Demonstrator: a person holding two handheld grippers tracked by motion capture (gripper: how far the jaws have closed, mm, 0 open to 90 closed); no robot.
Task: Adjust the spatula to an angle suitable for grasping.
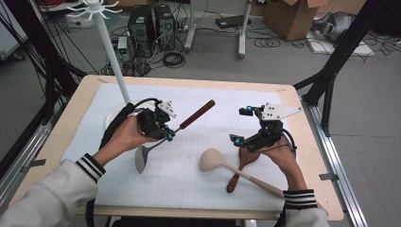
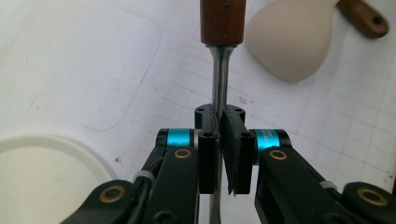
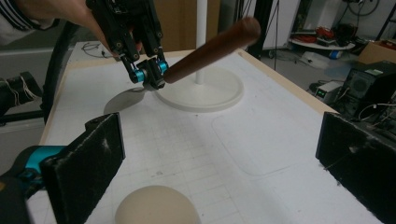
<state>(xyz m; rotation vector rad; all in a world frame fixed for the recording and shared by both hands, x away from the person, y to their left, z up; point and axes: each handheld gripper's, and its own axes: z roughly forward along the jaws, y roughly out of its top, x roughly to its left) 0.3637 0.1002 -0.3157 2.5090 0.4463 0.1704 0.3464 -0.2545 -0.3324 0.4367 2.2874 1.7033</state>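
Metal spatula (image 1: 161,142) with dark wooden handle, lifted off the table's white mat (image 1: 198,189), left of centre, blade low, handle angled up toward the far right. Left gripper (image 1: 166,134) clamped on its metal shank just below the handle. Right gripper (image 1: 238,140) jaws wide apart, nothing between, above a beige ladle (image 1: 213,160) and brown wooden spoon (image 1: 239,170) near the right front edge. White hanger stand base (image 3: 205,93) behind the spatula.

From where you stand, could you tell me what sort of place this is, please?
Most likely a lab or workshop set up for recording, not a kitchen: computer towers and loose cables lie on the floor, cardboard boxes stand behind, and the table carries a gridded white mat.
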